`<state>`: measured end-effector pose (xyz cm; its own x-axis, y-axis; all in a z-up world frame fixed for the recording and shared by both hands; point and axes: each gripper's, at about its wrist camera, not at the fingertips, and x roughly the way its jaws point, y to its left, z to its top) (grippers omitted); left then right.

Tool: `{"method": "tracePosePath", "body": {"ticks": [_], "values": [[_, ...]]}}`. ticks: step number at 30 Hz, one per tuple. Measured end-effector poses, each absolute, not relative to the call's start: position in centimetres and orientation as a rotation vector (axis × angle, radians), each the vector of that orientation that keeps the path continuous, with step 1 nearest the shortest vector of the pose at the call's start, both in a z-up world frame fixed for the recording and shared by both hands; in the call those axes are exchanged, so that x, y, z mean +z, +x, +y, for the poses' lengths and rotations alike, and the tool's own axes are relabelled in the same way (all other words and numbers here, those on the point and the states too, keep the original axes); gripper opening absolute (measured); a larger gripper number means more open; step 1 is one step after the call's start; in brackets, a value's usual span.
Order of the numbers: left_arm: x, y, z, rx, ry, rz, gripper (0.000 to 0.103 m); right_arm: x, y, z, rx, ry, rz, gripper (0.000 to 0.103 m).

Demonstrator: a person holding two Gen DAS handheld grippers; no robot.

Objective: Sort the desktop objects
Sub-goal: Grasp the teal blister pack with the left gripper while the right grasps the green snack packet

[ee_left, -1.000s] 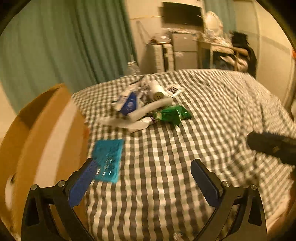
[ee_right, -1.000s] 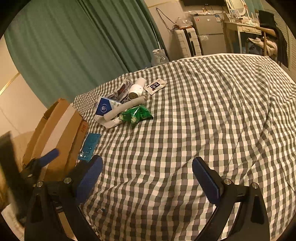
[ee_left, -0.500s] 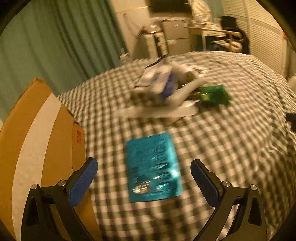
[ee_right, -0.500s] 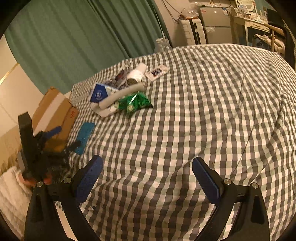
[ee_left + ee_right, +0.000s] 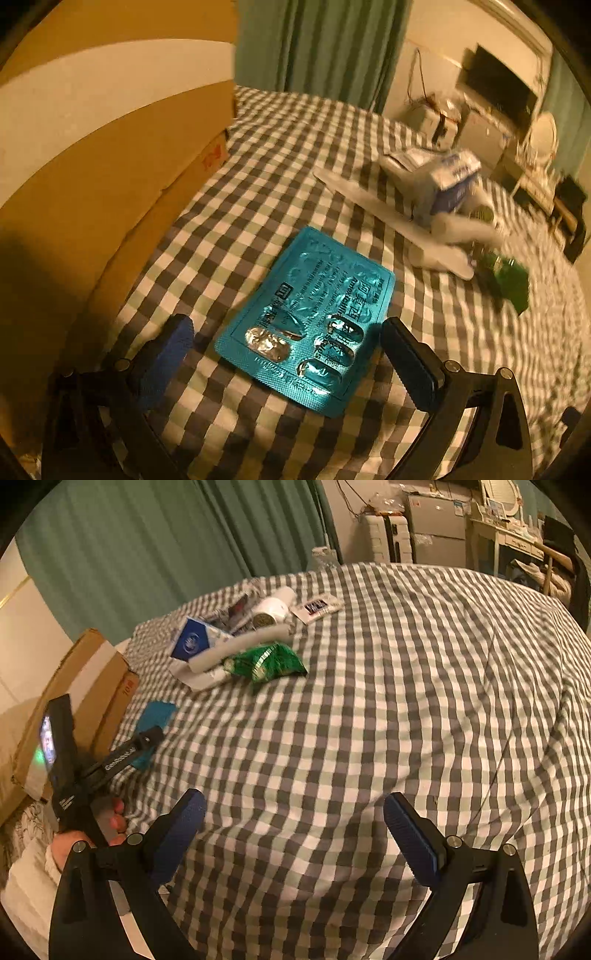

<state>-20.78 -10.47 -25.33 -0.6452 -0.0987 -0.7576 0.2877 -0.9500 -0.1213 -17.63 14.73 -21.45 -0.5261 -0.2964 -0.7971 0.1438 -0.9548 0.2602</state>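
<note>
A teal blister pack of pills (image 5: 310, 317) lies flat on the checked cloth (image 5: 280, 177). My left gripper (image 5: 288, 350) is open, low over the cloth, with the near end of the pack between its fingers. In the right wrist view the pack (image 5: 157, 716) shows beside the left gripper's tool (image 5: 125, 757). A pile lies further off: a blue and white carton (image 5: 195, 640), a white tube (image 5: 240, 648), a green packet (image 5: 267, 662), a white bottle (image 5: 271, 609) and a small sachet (image 5: 316, 607). My right gripper (image 5: 295, 830) is open and empty above bare cloth.
A brown cardboard box (image 5: 92, 147) stands right beside the left gripper, at the cloth's left edge; it also shows in the right wrist view (image 5: 74, 686). Green curtains (image 5: 166, 546) hang behind. Cabinets and a desk (image 5: 436, 528) stand at the back right.
My left gripper has moved forward and down to the teal pack, which now lies between its open fingers. The right gripper has hardly moved.
</note>
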Motion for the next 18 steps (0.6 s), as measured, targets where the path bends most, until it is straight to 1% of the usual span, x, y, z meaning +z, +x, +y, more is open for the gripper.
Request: {"method": "tracePosePath", "body": {"ticks": [3,4,7,8,12,16,17,18], "values": [[-25.1,-21.6,-9.0,-2.703,1.253,0.159,0.103,-22.1,-18.7,14.1,-2.524,1.375,-0.198,0.098],[-25.1,-21.7,-8.8,-2.703,1.261,0.147,0.102,-22.3,-19.3,13.8,-2.525,1.373,-0.183,0.098],[-24.9,-21.5,-8.4,-2.712,1.214,0.125,0.079,-22.2,-22.2,12.4,-2.528,1.340,-0.172,0.098],[-24.9,-21.5,-8.3,-2.716,1.211,0.117,0.077,-21.9,-23.2,11.9,-2.534,1.315,-0.162,0.098],[-24.9,-21.2,-7.7,-2.727,1.184,0.094,0.073,-21.1,-27.1,9.8,-2.562,1.264,-0.073,0.098],[-24.9,-21.4,-7.8,-2.733,1.171,0.112,0.072,-22.0,-30.9,8.6,-2.529,1.322,-0.080,0.097],[-24.8,-21.5,-7.9,-2.732,1.169,0.119,0.072,-22.5,-31.6,8.5,-2.529,1.348,-0.064,0.093],[-24.8,-21.7,-8.0,-2.733,1.164,0.127,0.072,-22.7,-31.9,8.4,-2.517,1.360,-0.061,0.074]]}}
